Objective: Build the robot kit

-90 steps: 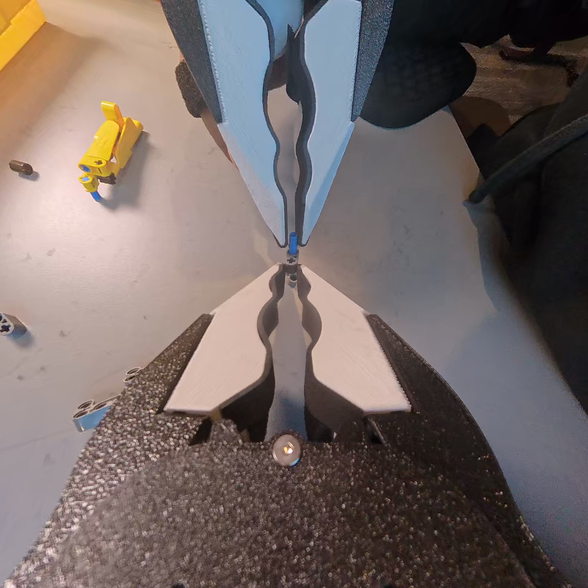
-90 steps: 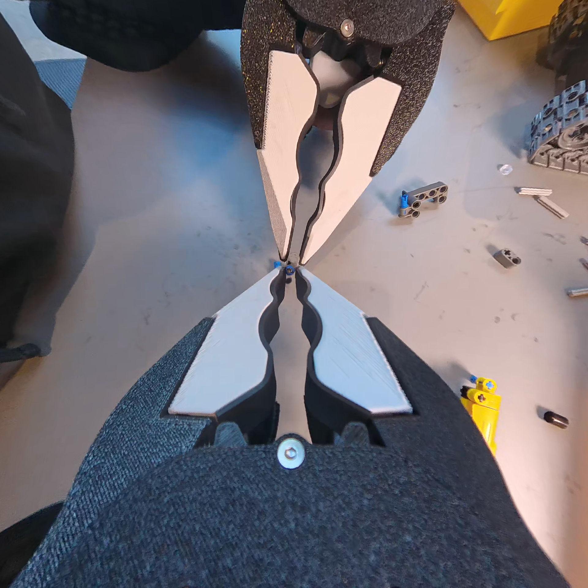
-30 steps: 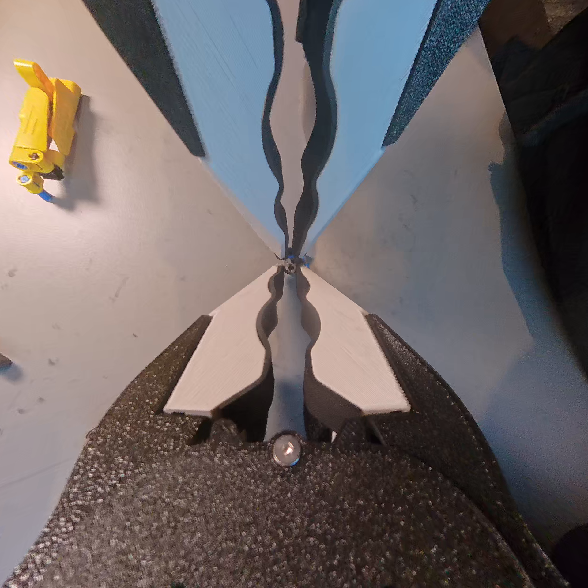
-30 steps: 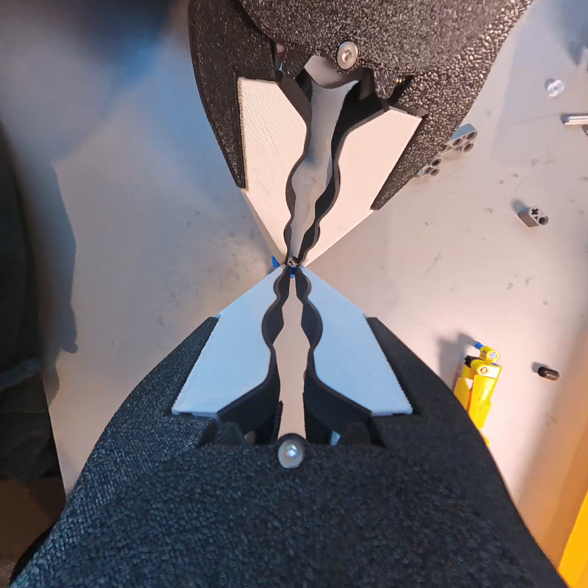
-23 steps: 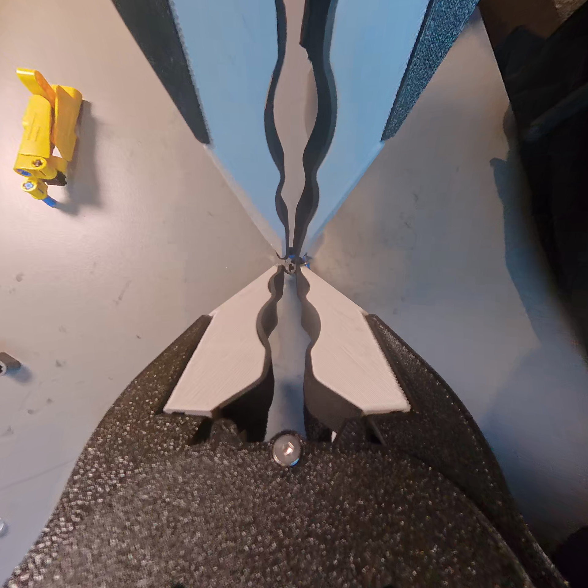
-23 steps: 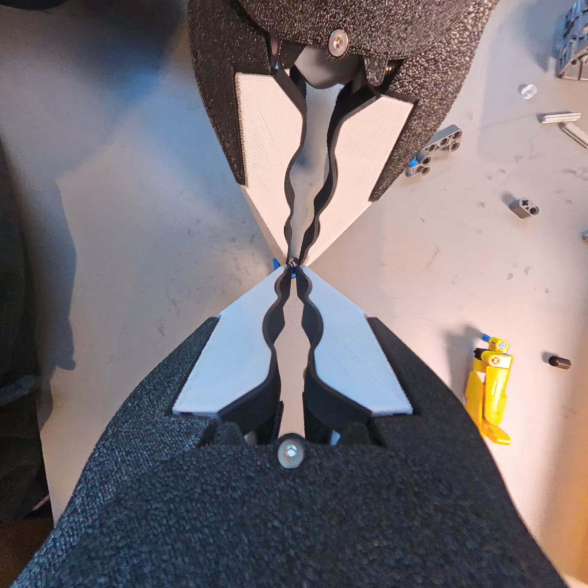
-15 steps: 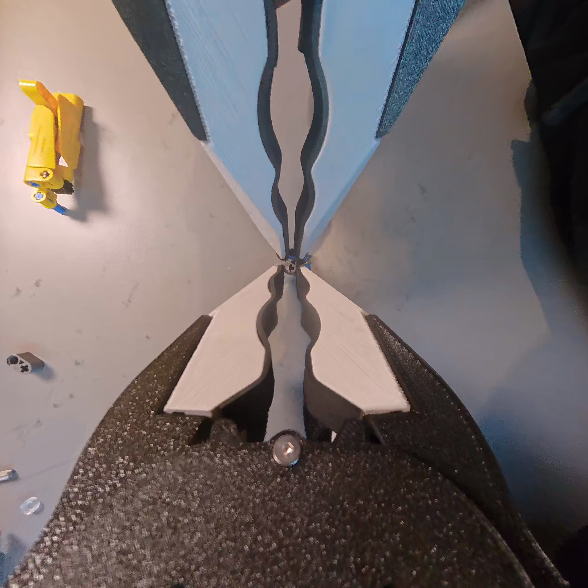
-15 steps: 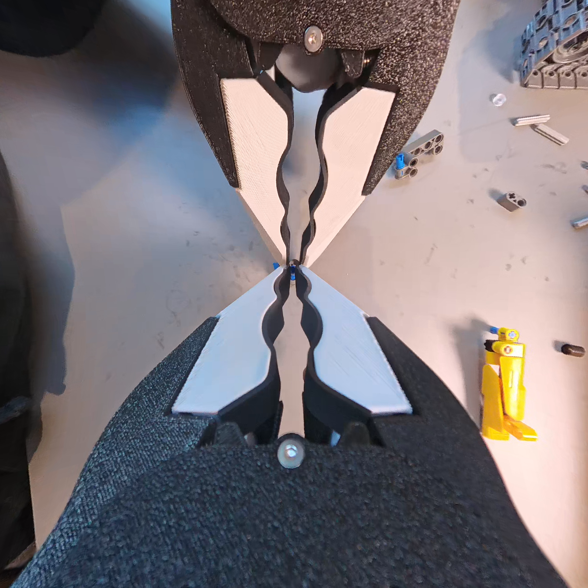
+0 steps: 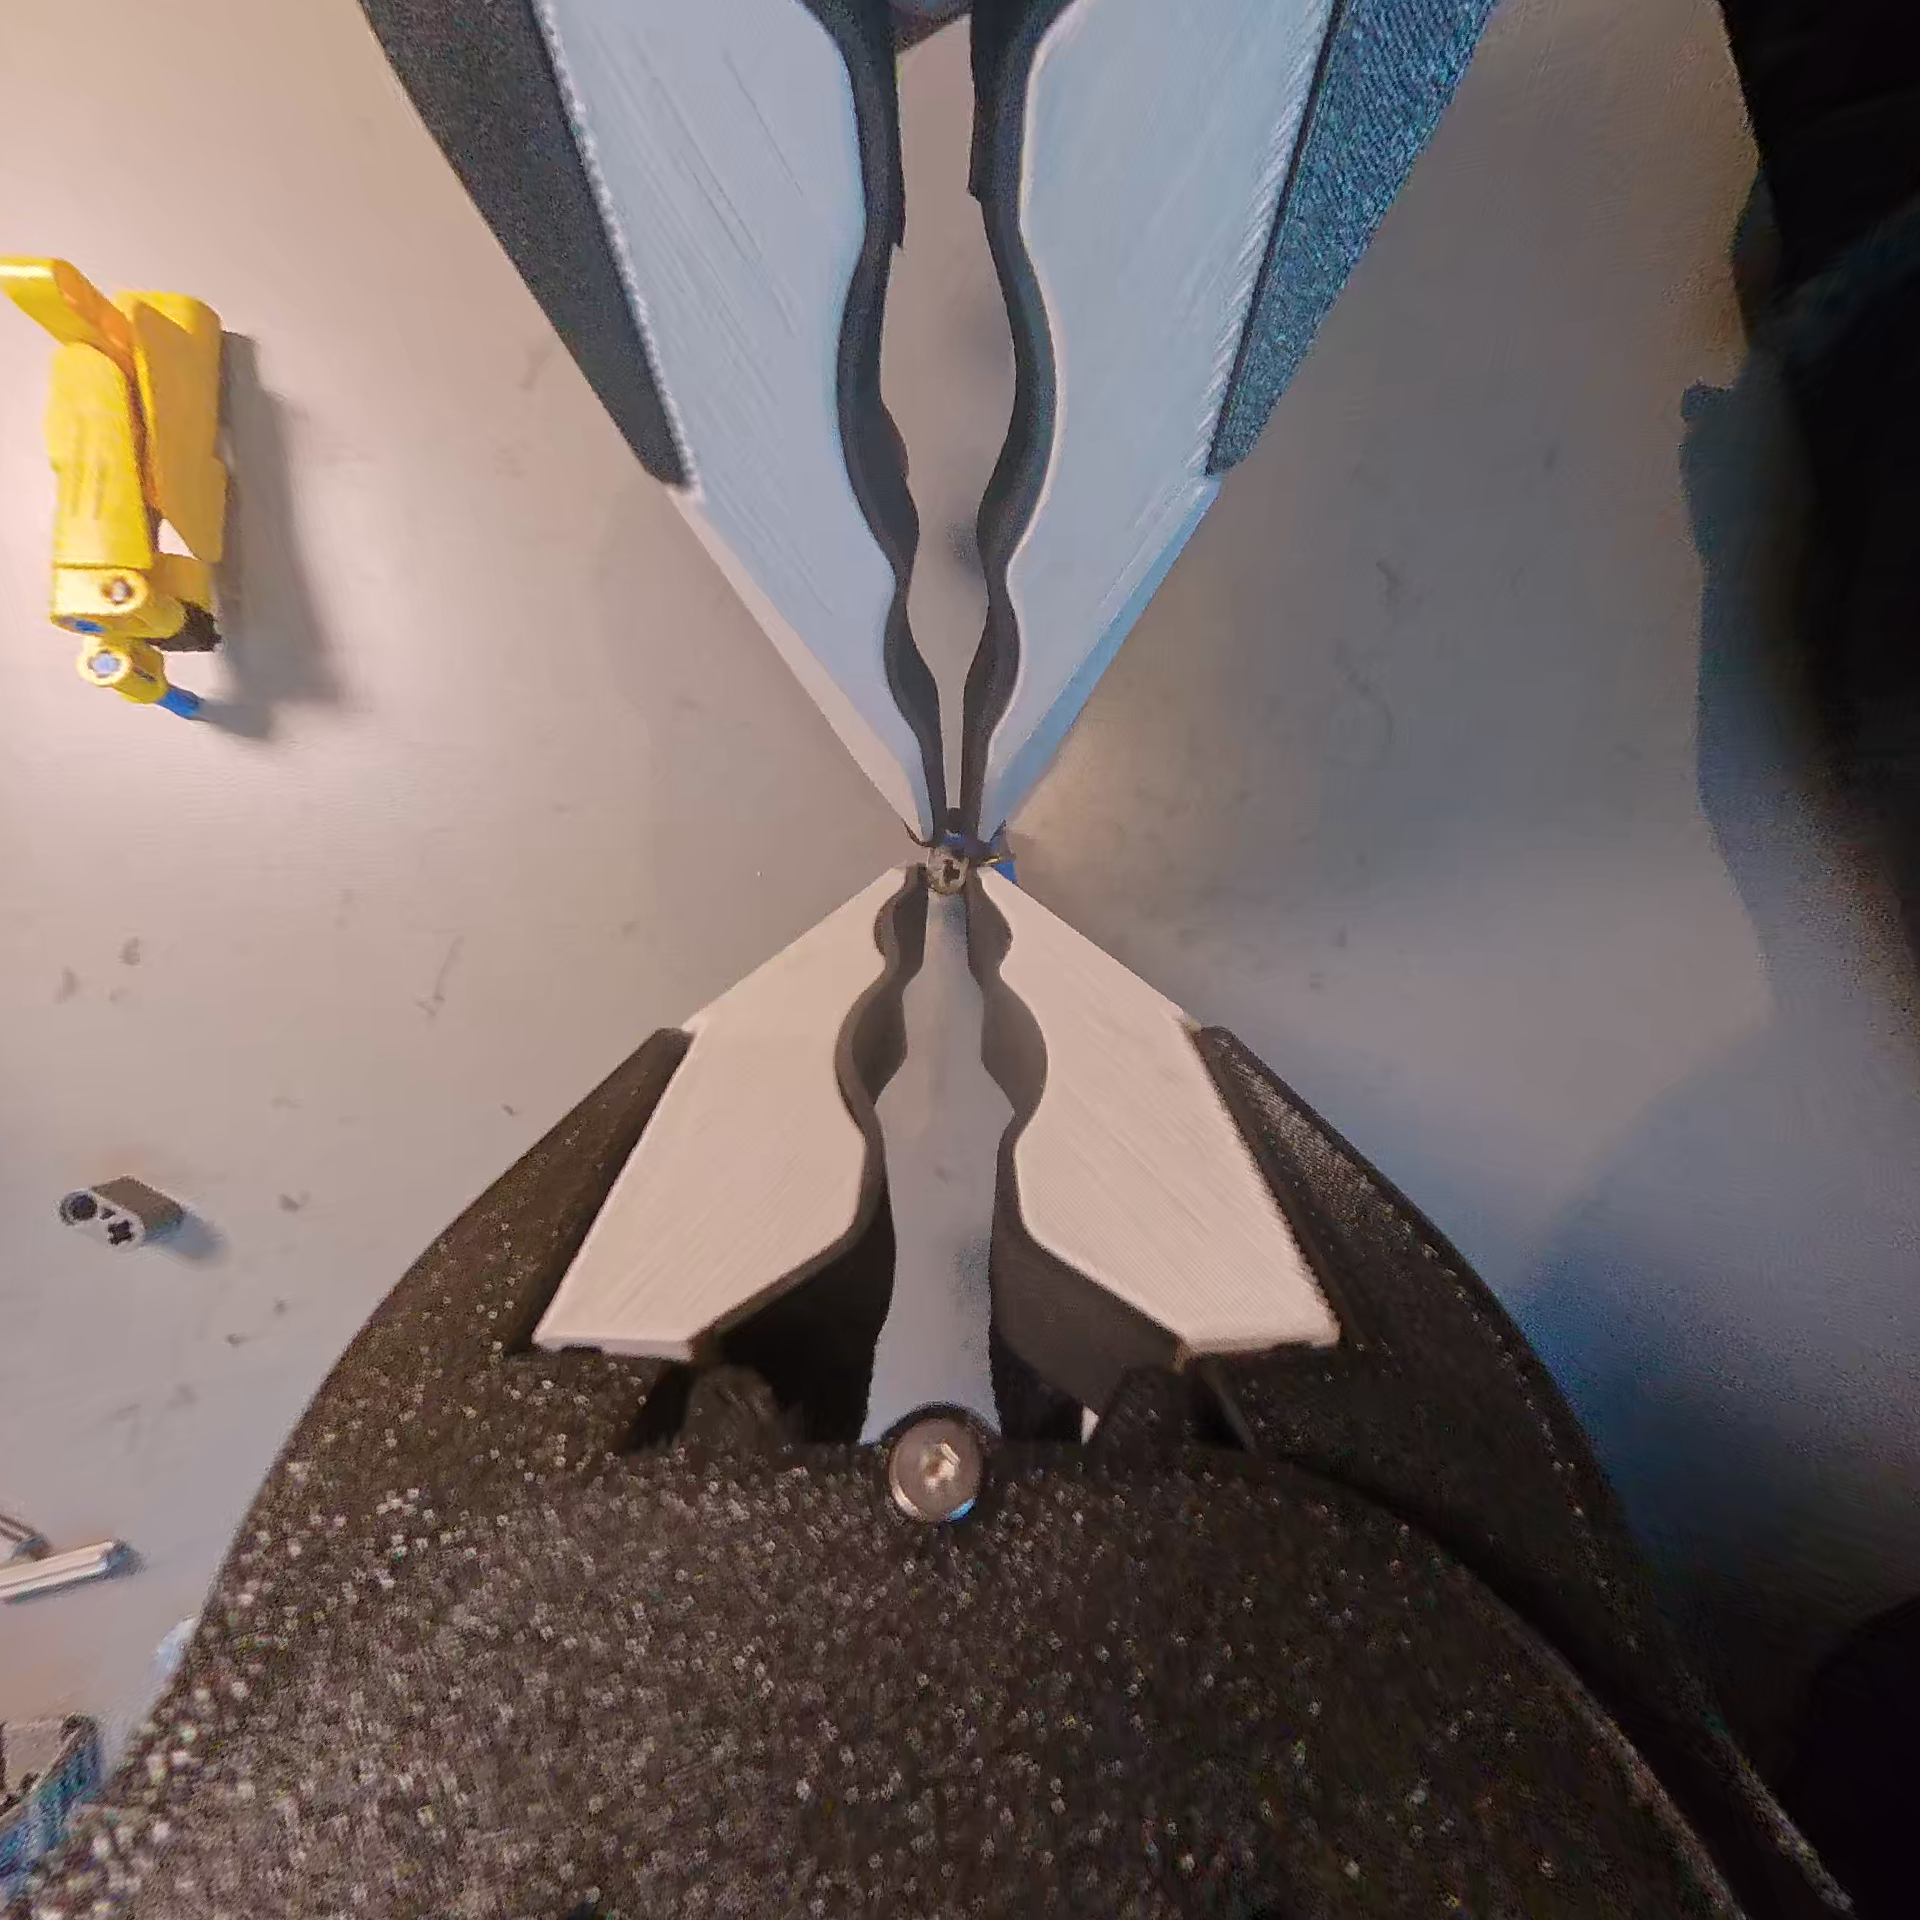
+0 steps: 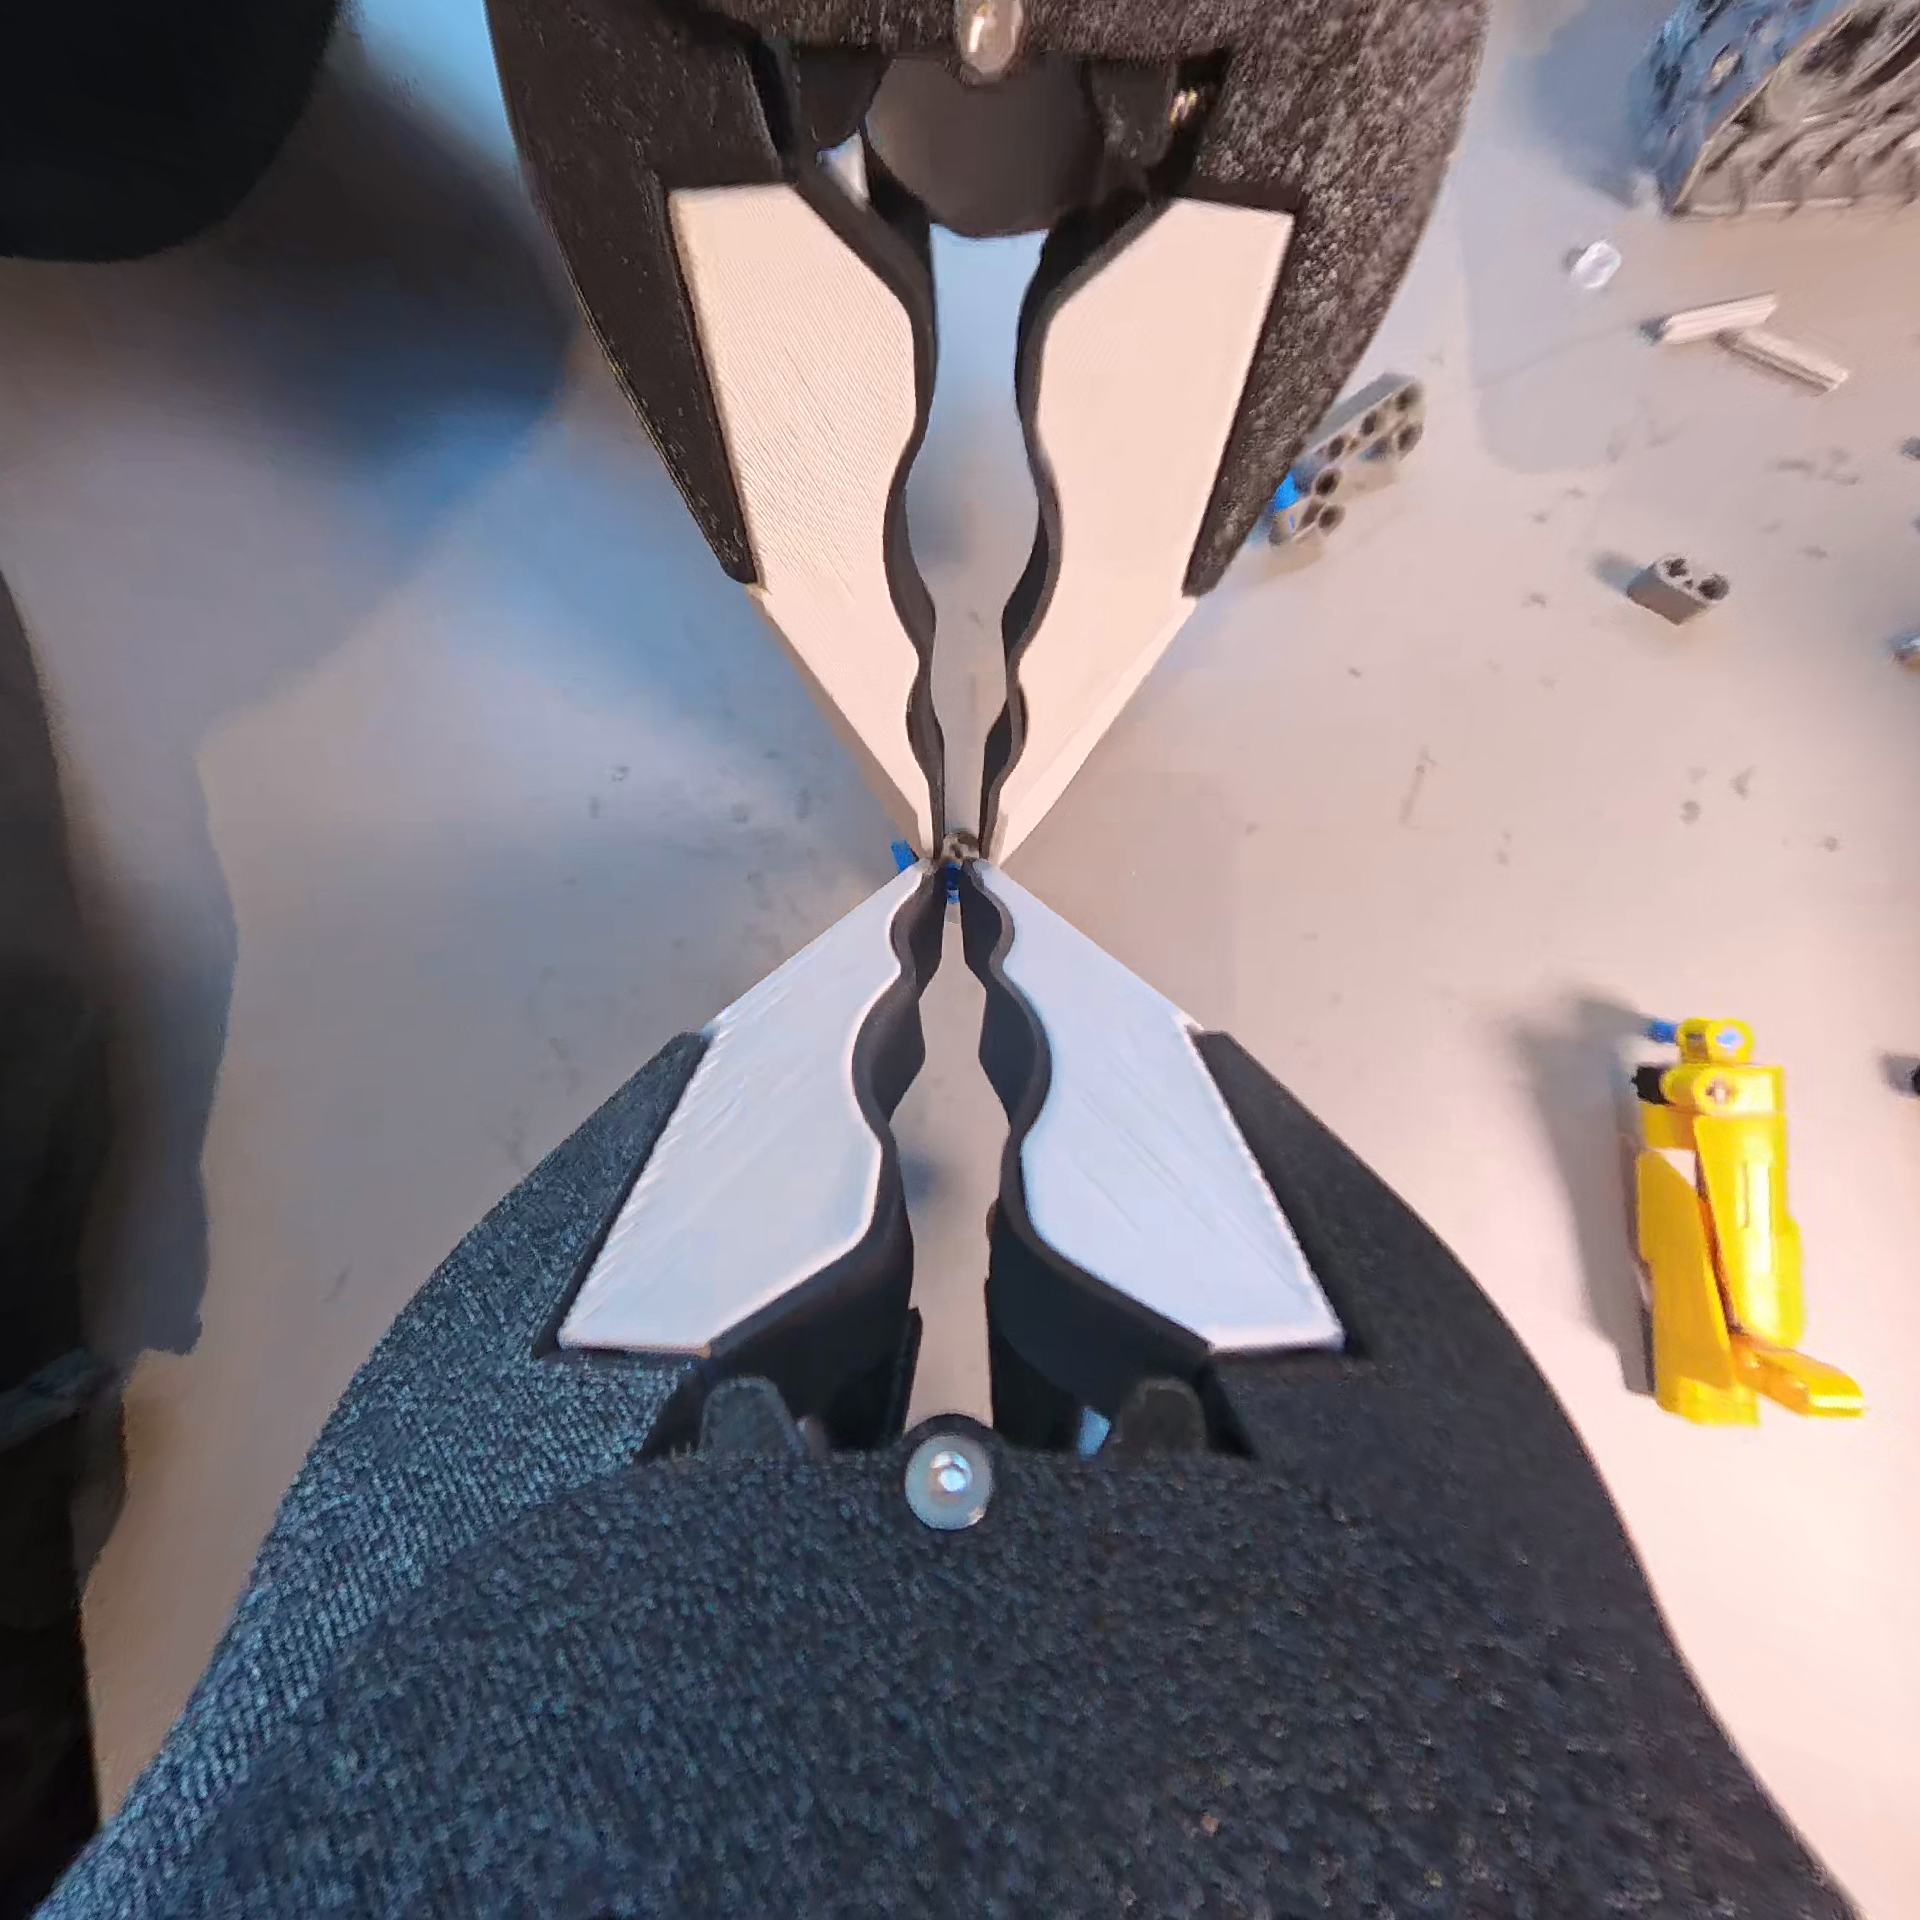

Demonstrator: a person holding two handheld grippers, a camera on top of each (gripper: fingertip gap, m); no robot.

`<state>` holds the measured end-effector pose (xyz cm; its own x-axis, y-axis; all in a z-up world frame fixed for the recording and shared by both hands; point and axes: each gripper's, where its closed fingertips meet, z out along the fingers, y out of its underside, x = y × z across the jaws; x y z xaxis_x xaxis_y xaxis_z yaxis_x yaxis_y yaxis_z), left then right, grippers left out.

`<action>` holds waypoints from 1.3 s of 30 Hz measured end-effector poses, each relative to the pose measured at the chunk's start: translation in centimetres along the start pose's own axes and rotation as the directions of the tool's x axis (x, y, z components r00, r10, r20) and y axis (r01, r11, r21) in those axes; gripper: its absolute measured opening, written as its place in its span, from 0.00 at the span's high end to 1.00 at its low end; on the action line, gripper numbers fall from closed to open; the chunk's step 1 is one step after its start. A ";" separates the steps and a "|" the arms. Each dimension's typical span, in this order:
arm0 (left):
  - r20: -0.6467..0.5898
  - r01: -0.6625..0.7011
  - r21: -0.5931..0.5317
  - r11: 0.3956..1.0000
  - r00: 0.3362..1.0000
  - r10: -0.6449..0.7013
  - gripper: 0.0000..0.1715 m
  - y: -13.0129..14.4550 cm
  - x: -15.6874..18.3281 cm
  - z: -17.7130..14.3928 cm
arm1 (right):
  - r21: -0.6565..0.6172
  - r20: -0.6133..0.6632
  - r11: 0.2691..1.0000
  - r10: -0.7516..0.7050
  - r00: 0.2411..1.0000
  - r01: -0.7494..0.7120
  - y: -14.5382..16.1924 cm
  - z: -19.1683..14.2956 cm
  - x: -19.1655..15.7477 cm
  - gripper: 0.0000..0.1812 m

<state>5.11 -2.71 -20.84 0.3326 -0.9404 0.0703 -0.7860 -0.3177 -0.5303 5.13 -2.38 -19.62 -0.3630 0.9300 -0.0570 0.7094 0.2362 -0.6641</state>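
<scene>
Both tongs meet tip to tip above the desk [image 9: 416, 883].
The left tongs [image 9: 948, 881] pinch a small grey piece [image 9: 948, 864]; the right tongs [image 10: 952, 881] pinch a blue pin [image 10: 948, 881], the two parts touching.

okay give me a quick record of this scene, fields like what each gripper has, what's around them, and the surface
left gripper: shut on small grey connector
right gripper: shut on blue pin, tip to tip with left
nearby: yellow brick assembly; grey angled beam; small grey block
far corner: dark tracked part
surface: pale scuffed table
</scene>
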 end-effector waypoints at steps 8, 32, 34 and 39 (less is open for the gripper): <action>-0.090 0.071 0.115 0.991 0.994 -0.061 0.96 0.0 0.0 0.0 | -0.039 0.023 0.999 0.014 1.000 -0.013 -0.2 0.0 0.0 0.98; -0.175 0.328 0.489 0.808 0.945 -0.277 0.87 0.3 4.3 -4.9 | 0.344 0.008 0.847 -0.434 0.901 0.405 -5.5 -1.7 -3.7 0.96; -0.251 0.377 0.552 0.744 0.926 -0.284 0.87 -0.9 4.9 -6.0 | 0.373 -0.027 0.810 -0.478 0.878 0.453 -6.3 -2.3 -4.0 0.96; -0.256 0.390 0.615 0.685 0.921 -0.294 0.90 -2.4 5.1 -7.0 | 0.400 -0.079 0.754 -0.538 0.839 0.521 -7.2 -3.1 -4.2 0.96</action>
<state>5.00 -7.56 -13.29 0.4043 -0.8036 0.4367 -0.0884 -0.5095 -0.8559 3.44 -7.08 -12.26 -0.6385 0.6759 0.3680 0.1046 0.5499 -0.8287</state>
